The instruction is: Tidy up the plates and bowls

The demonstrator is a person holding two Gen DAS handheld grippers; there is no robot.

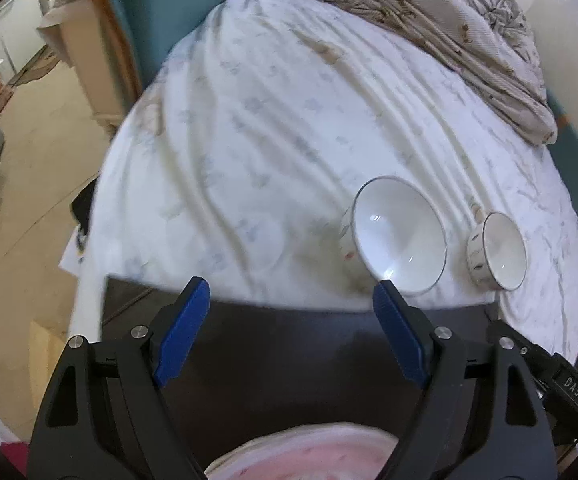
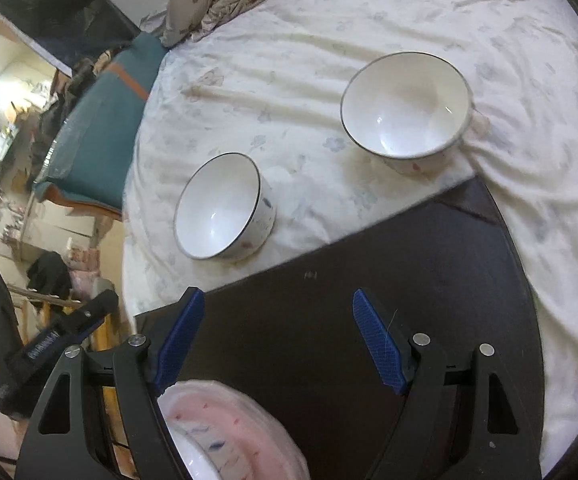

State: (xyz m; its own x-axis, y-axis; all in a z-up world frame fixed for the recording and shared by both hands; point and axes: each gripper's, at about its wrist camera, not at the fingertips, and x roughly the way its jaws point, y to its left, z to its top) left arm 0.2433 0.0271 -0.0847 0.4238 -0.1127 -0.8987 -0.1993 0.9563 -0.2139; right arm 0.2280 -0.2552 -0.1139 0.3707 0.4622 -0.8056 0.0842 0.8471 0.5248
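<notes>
both grippers (image 1: 291, 304) (image 2: 275, 310) spread wide, empty, over dark board (image 2: 369, 280), two bowls (image 2: 223, 218) (image 2: 405, 106) beyond on rumpled sheet (image 2: 369, 8)

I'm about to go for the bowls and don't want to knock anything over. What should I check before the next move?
1. Left gripper open and holding nothing: ok.
2. Right gripper open and holding nothing: ok.
3. Large bowl and small bowl apart, not touching: ok.
4. Bowls resting level: not ok, both tilt on the wrinkled bed sheet.
5. Dark board has bare space for stacking: ok, though the pink-patterned plate sits at its near edge.
6. Bowls holding anything: ok, both insides look bare.
</notes>
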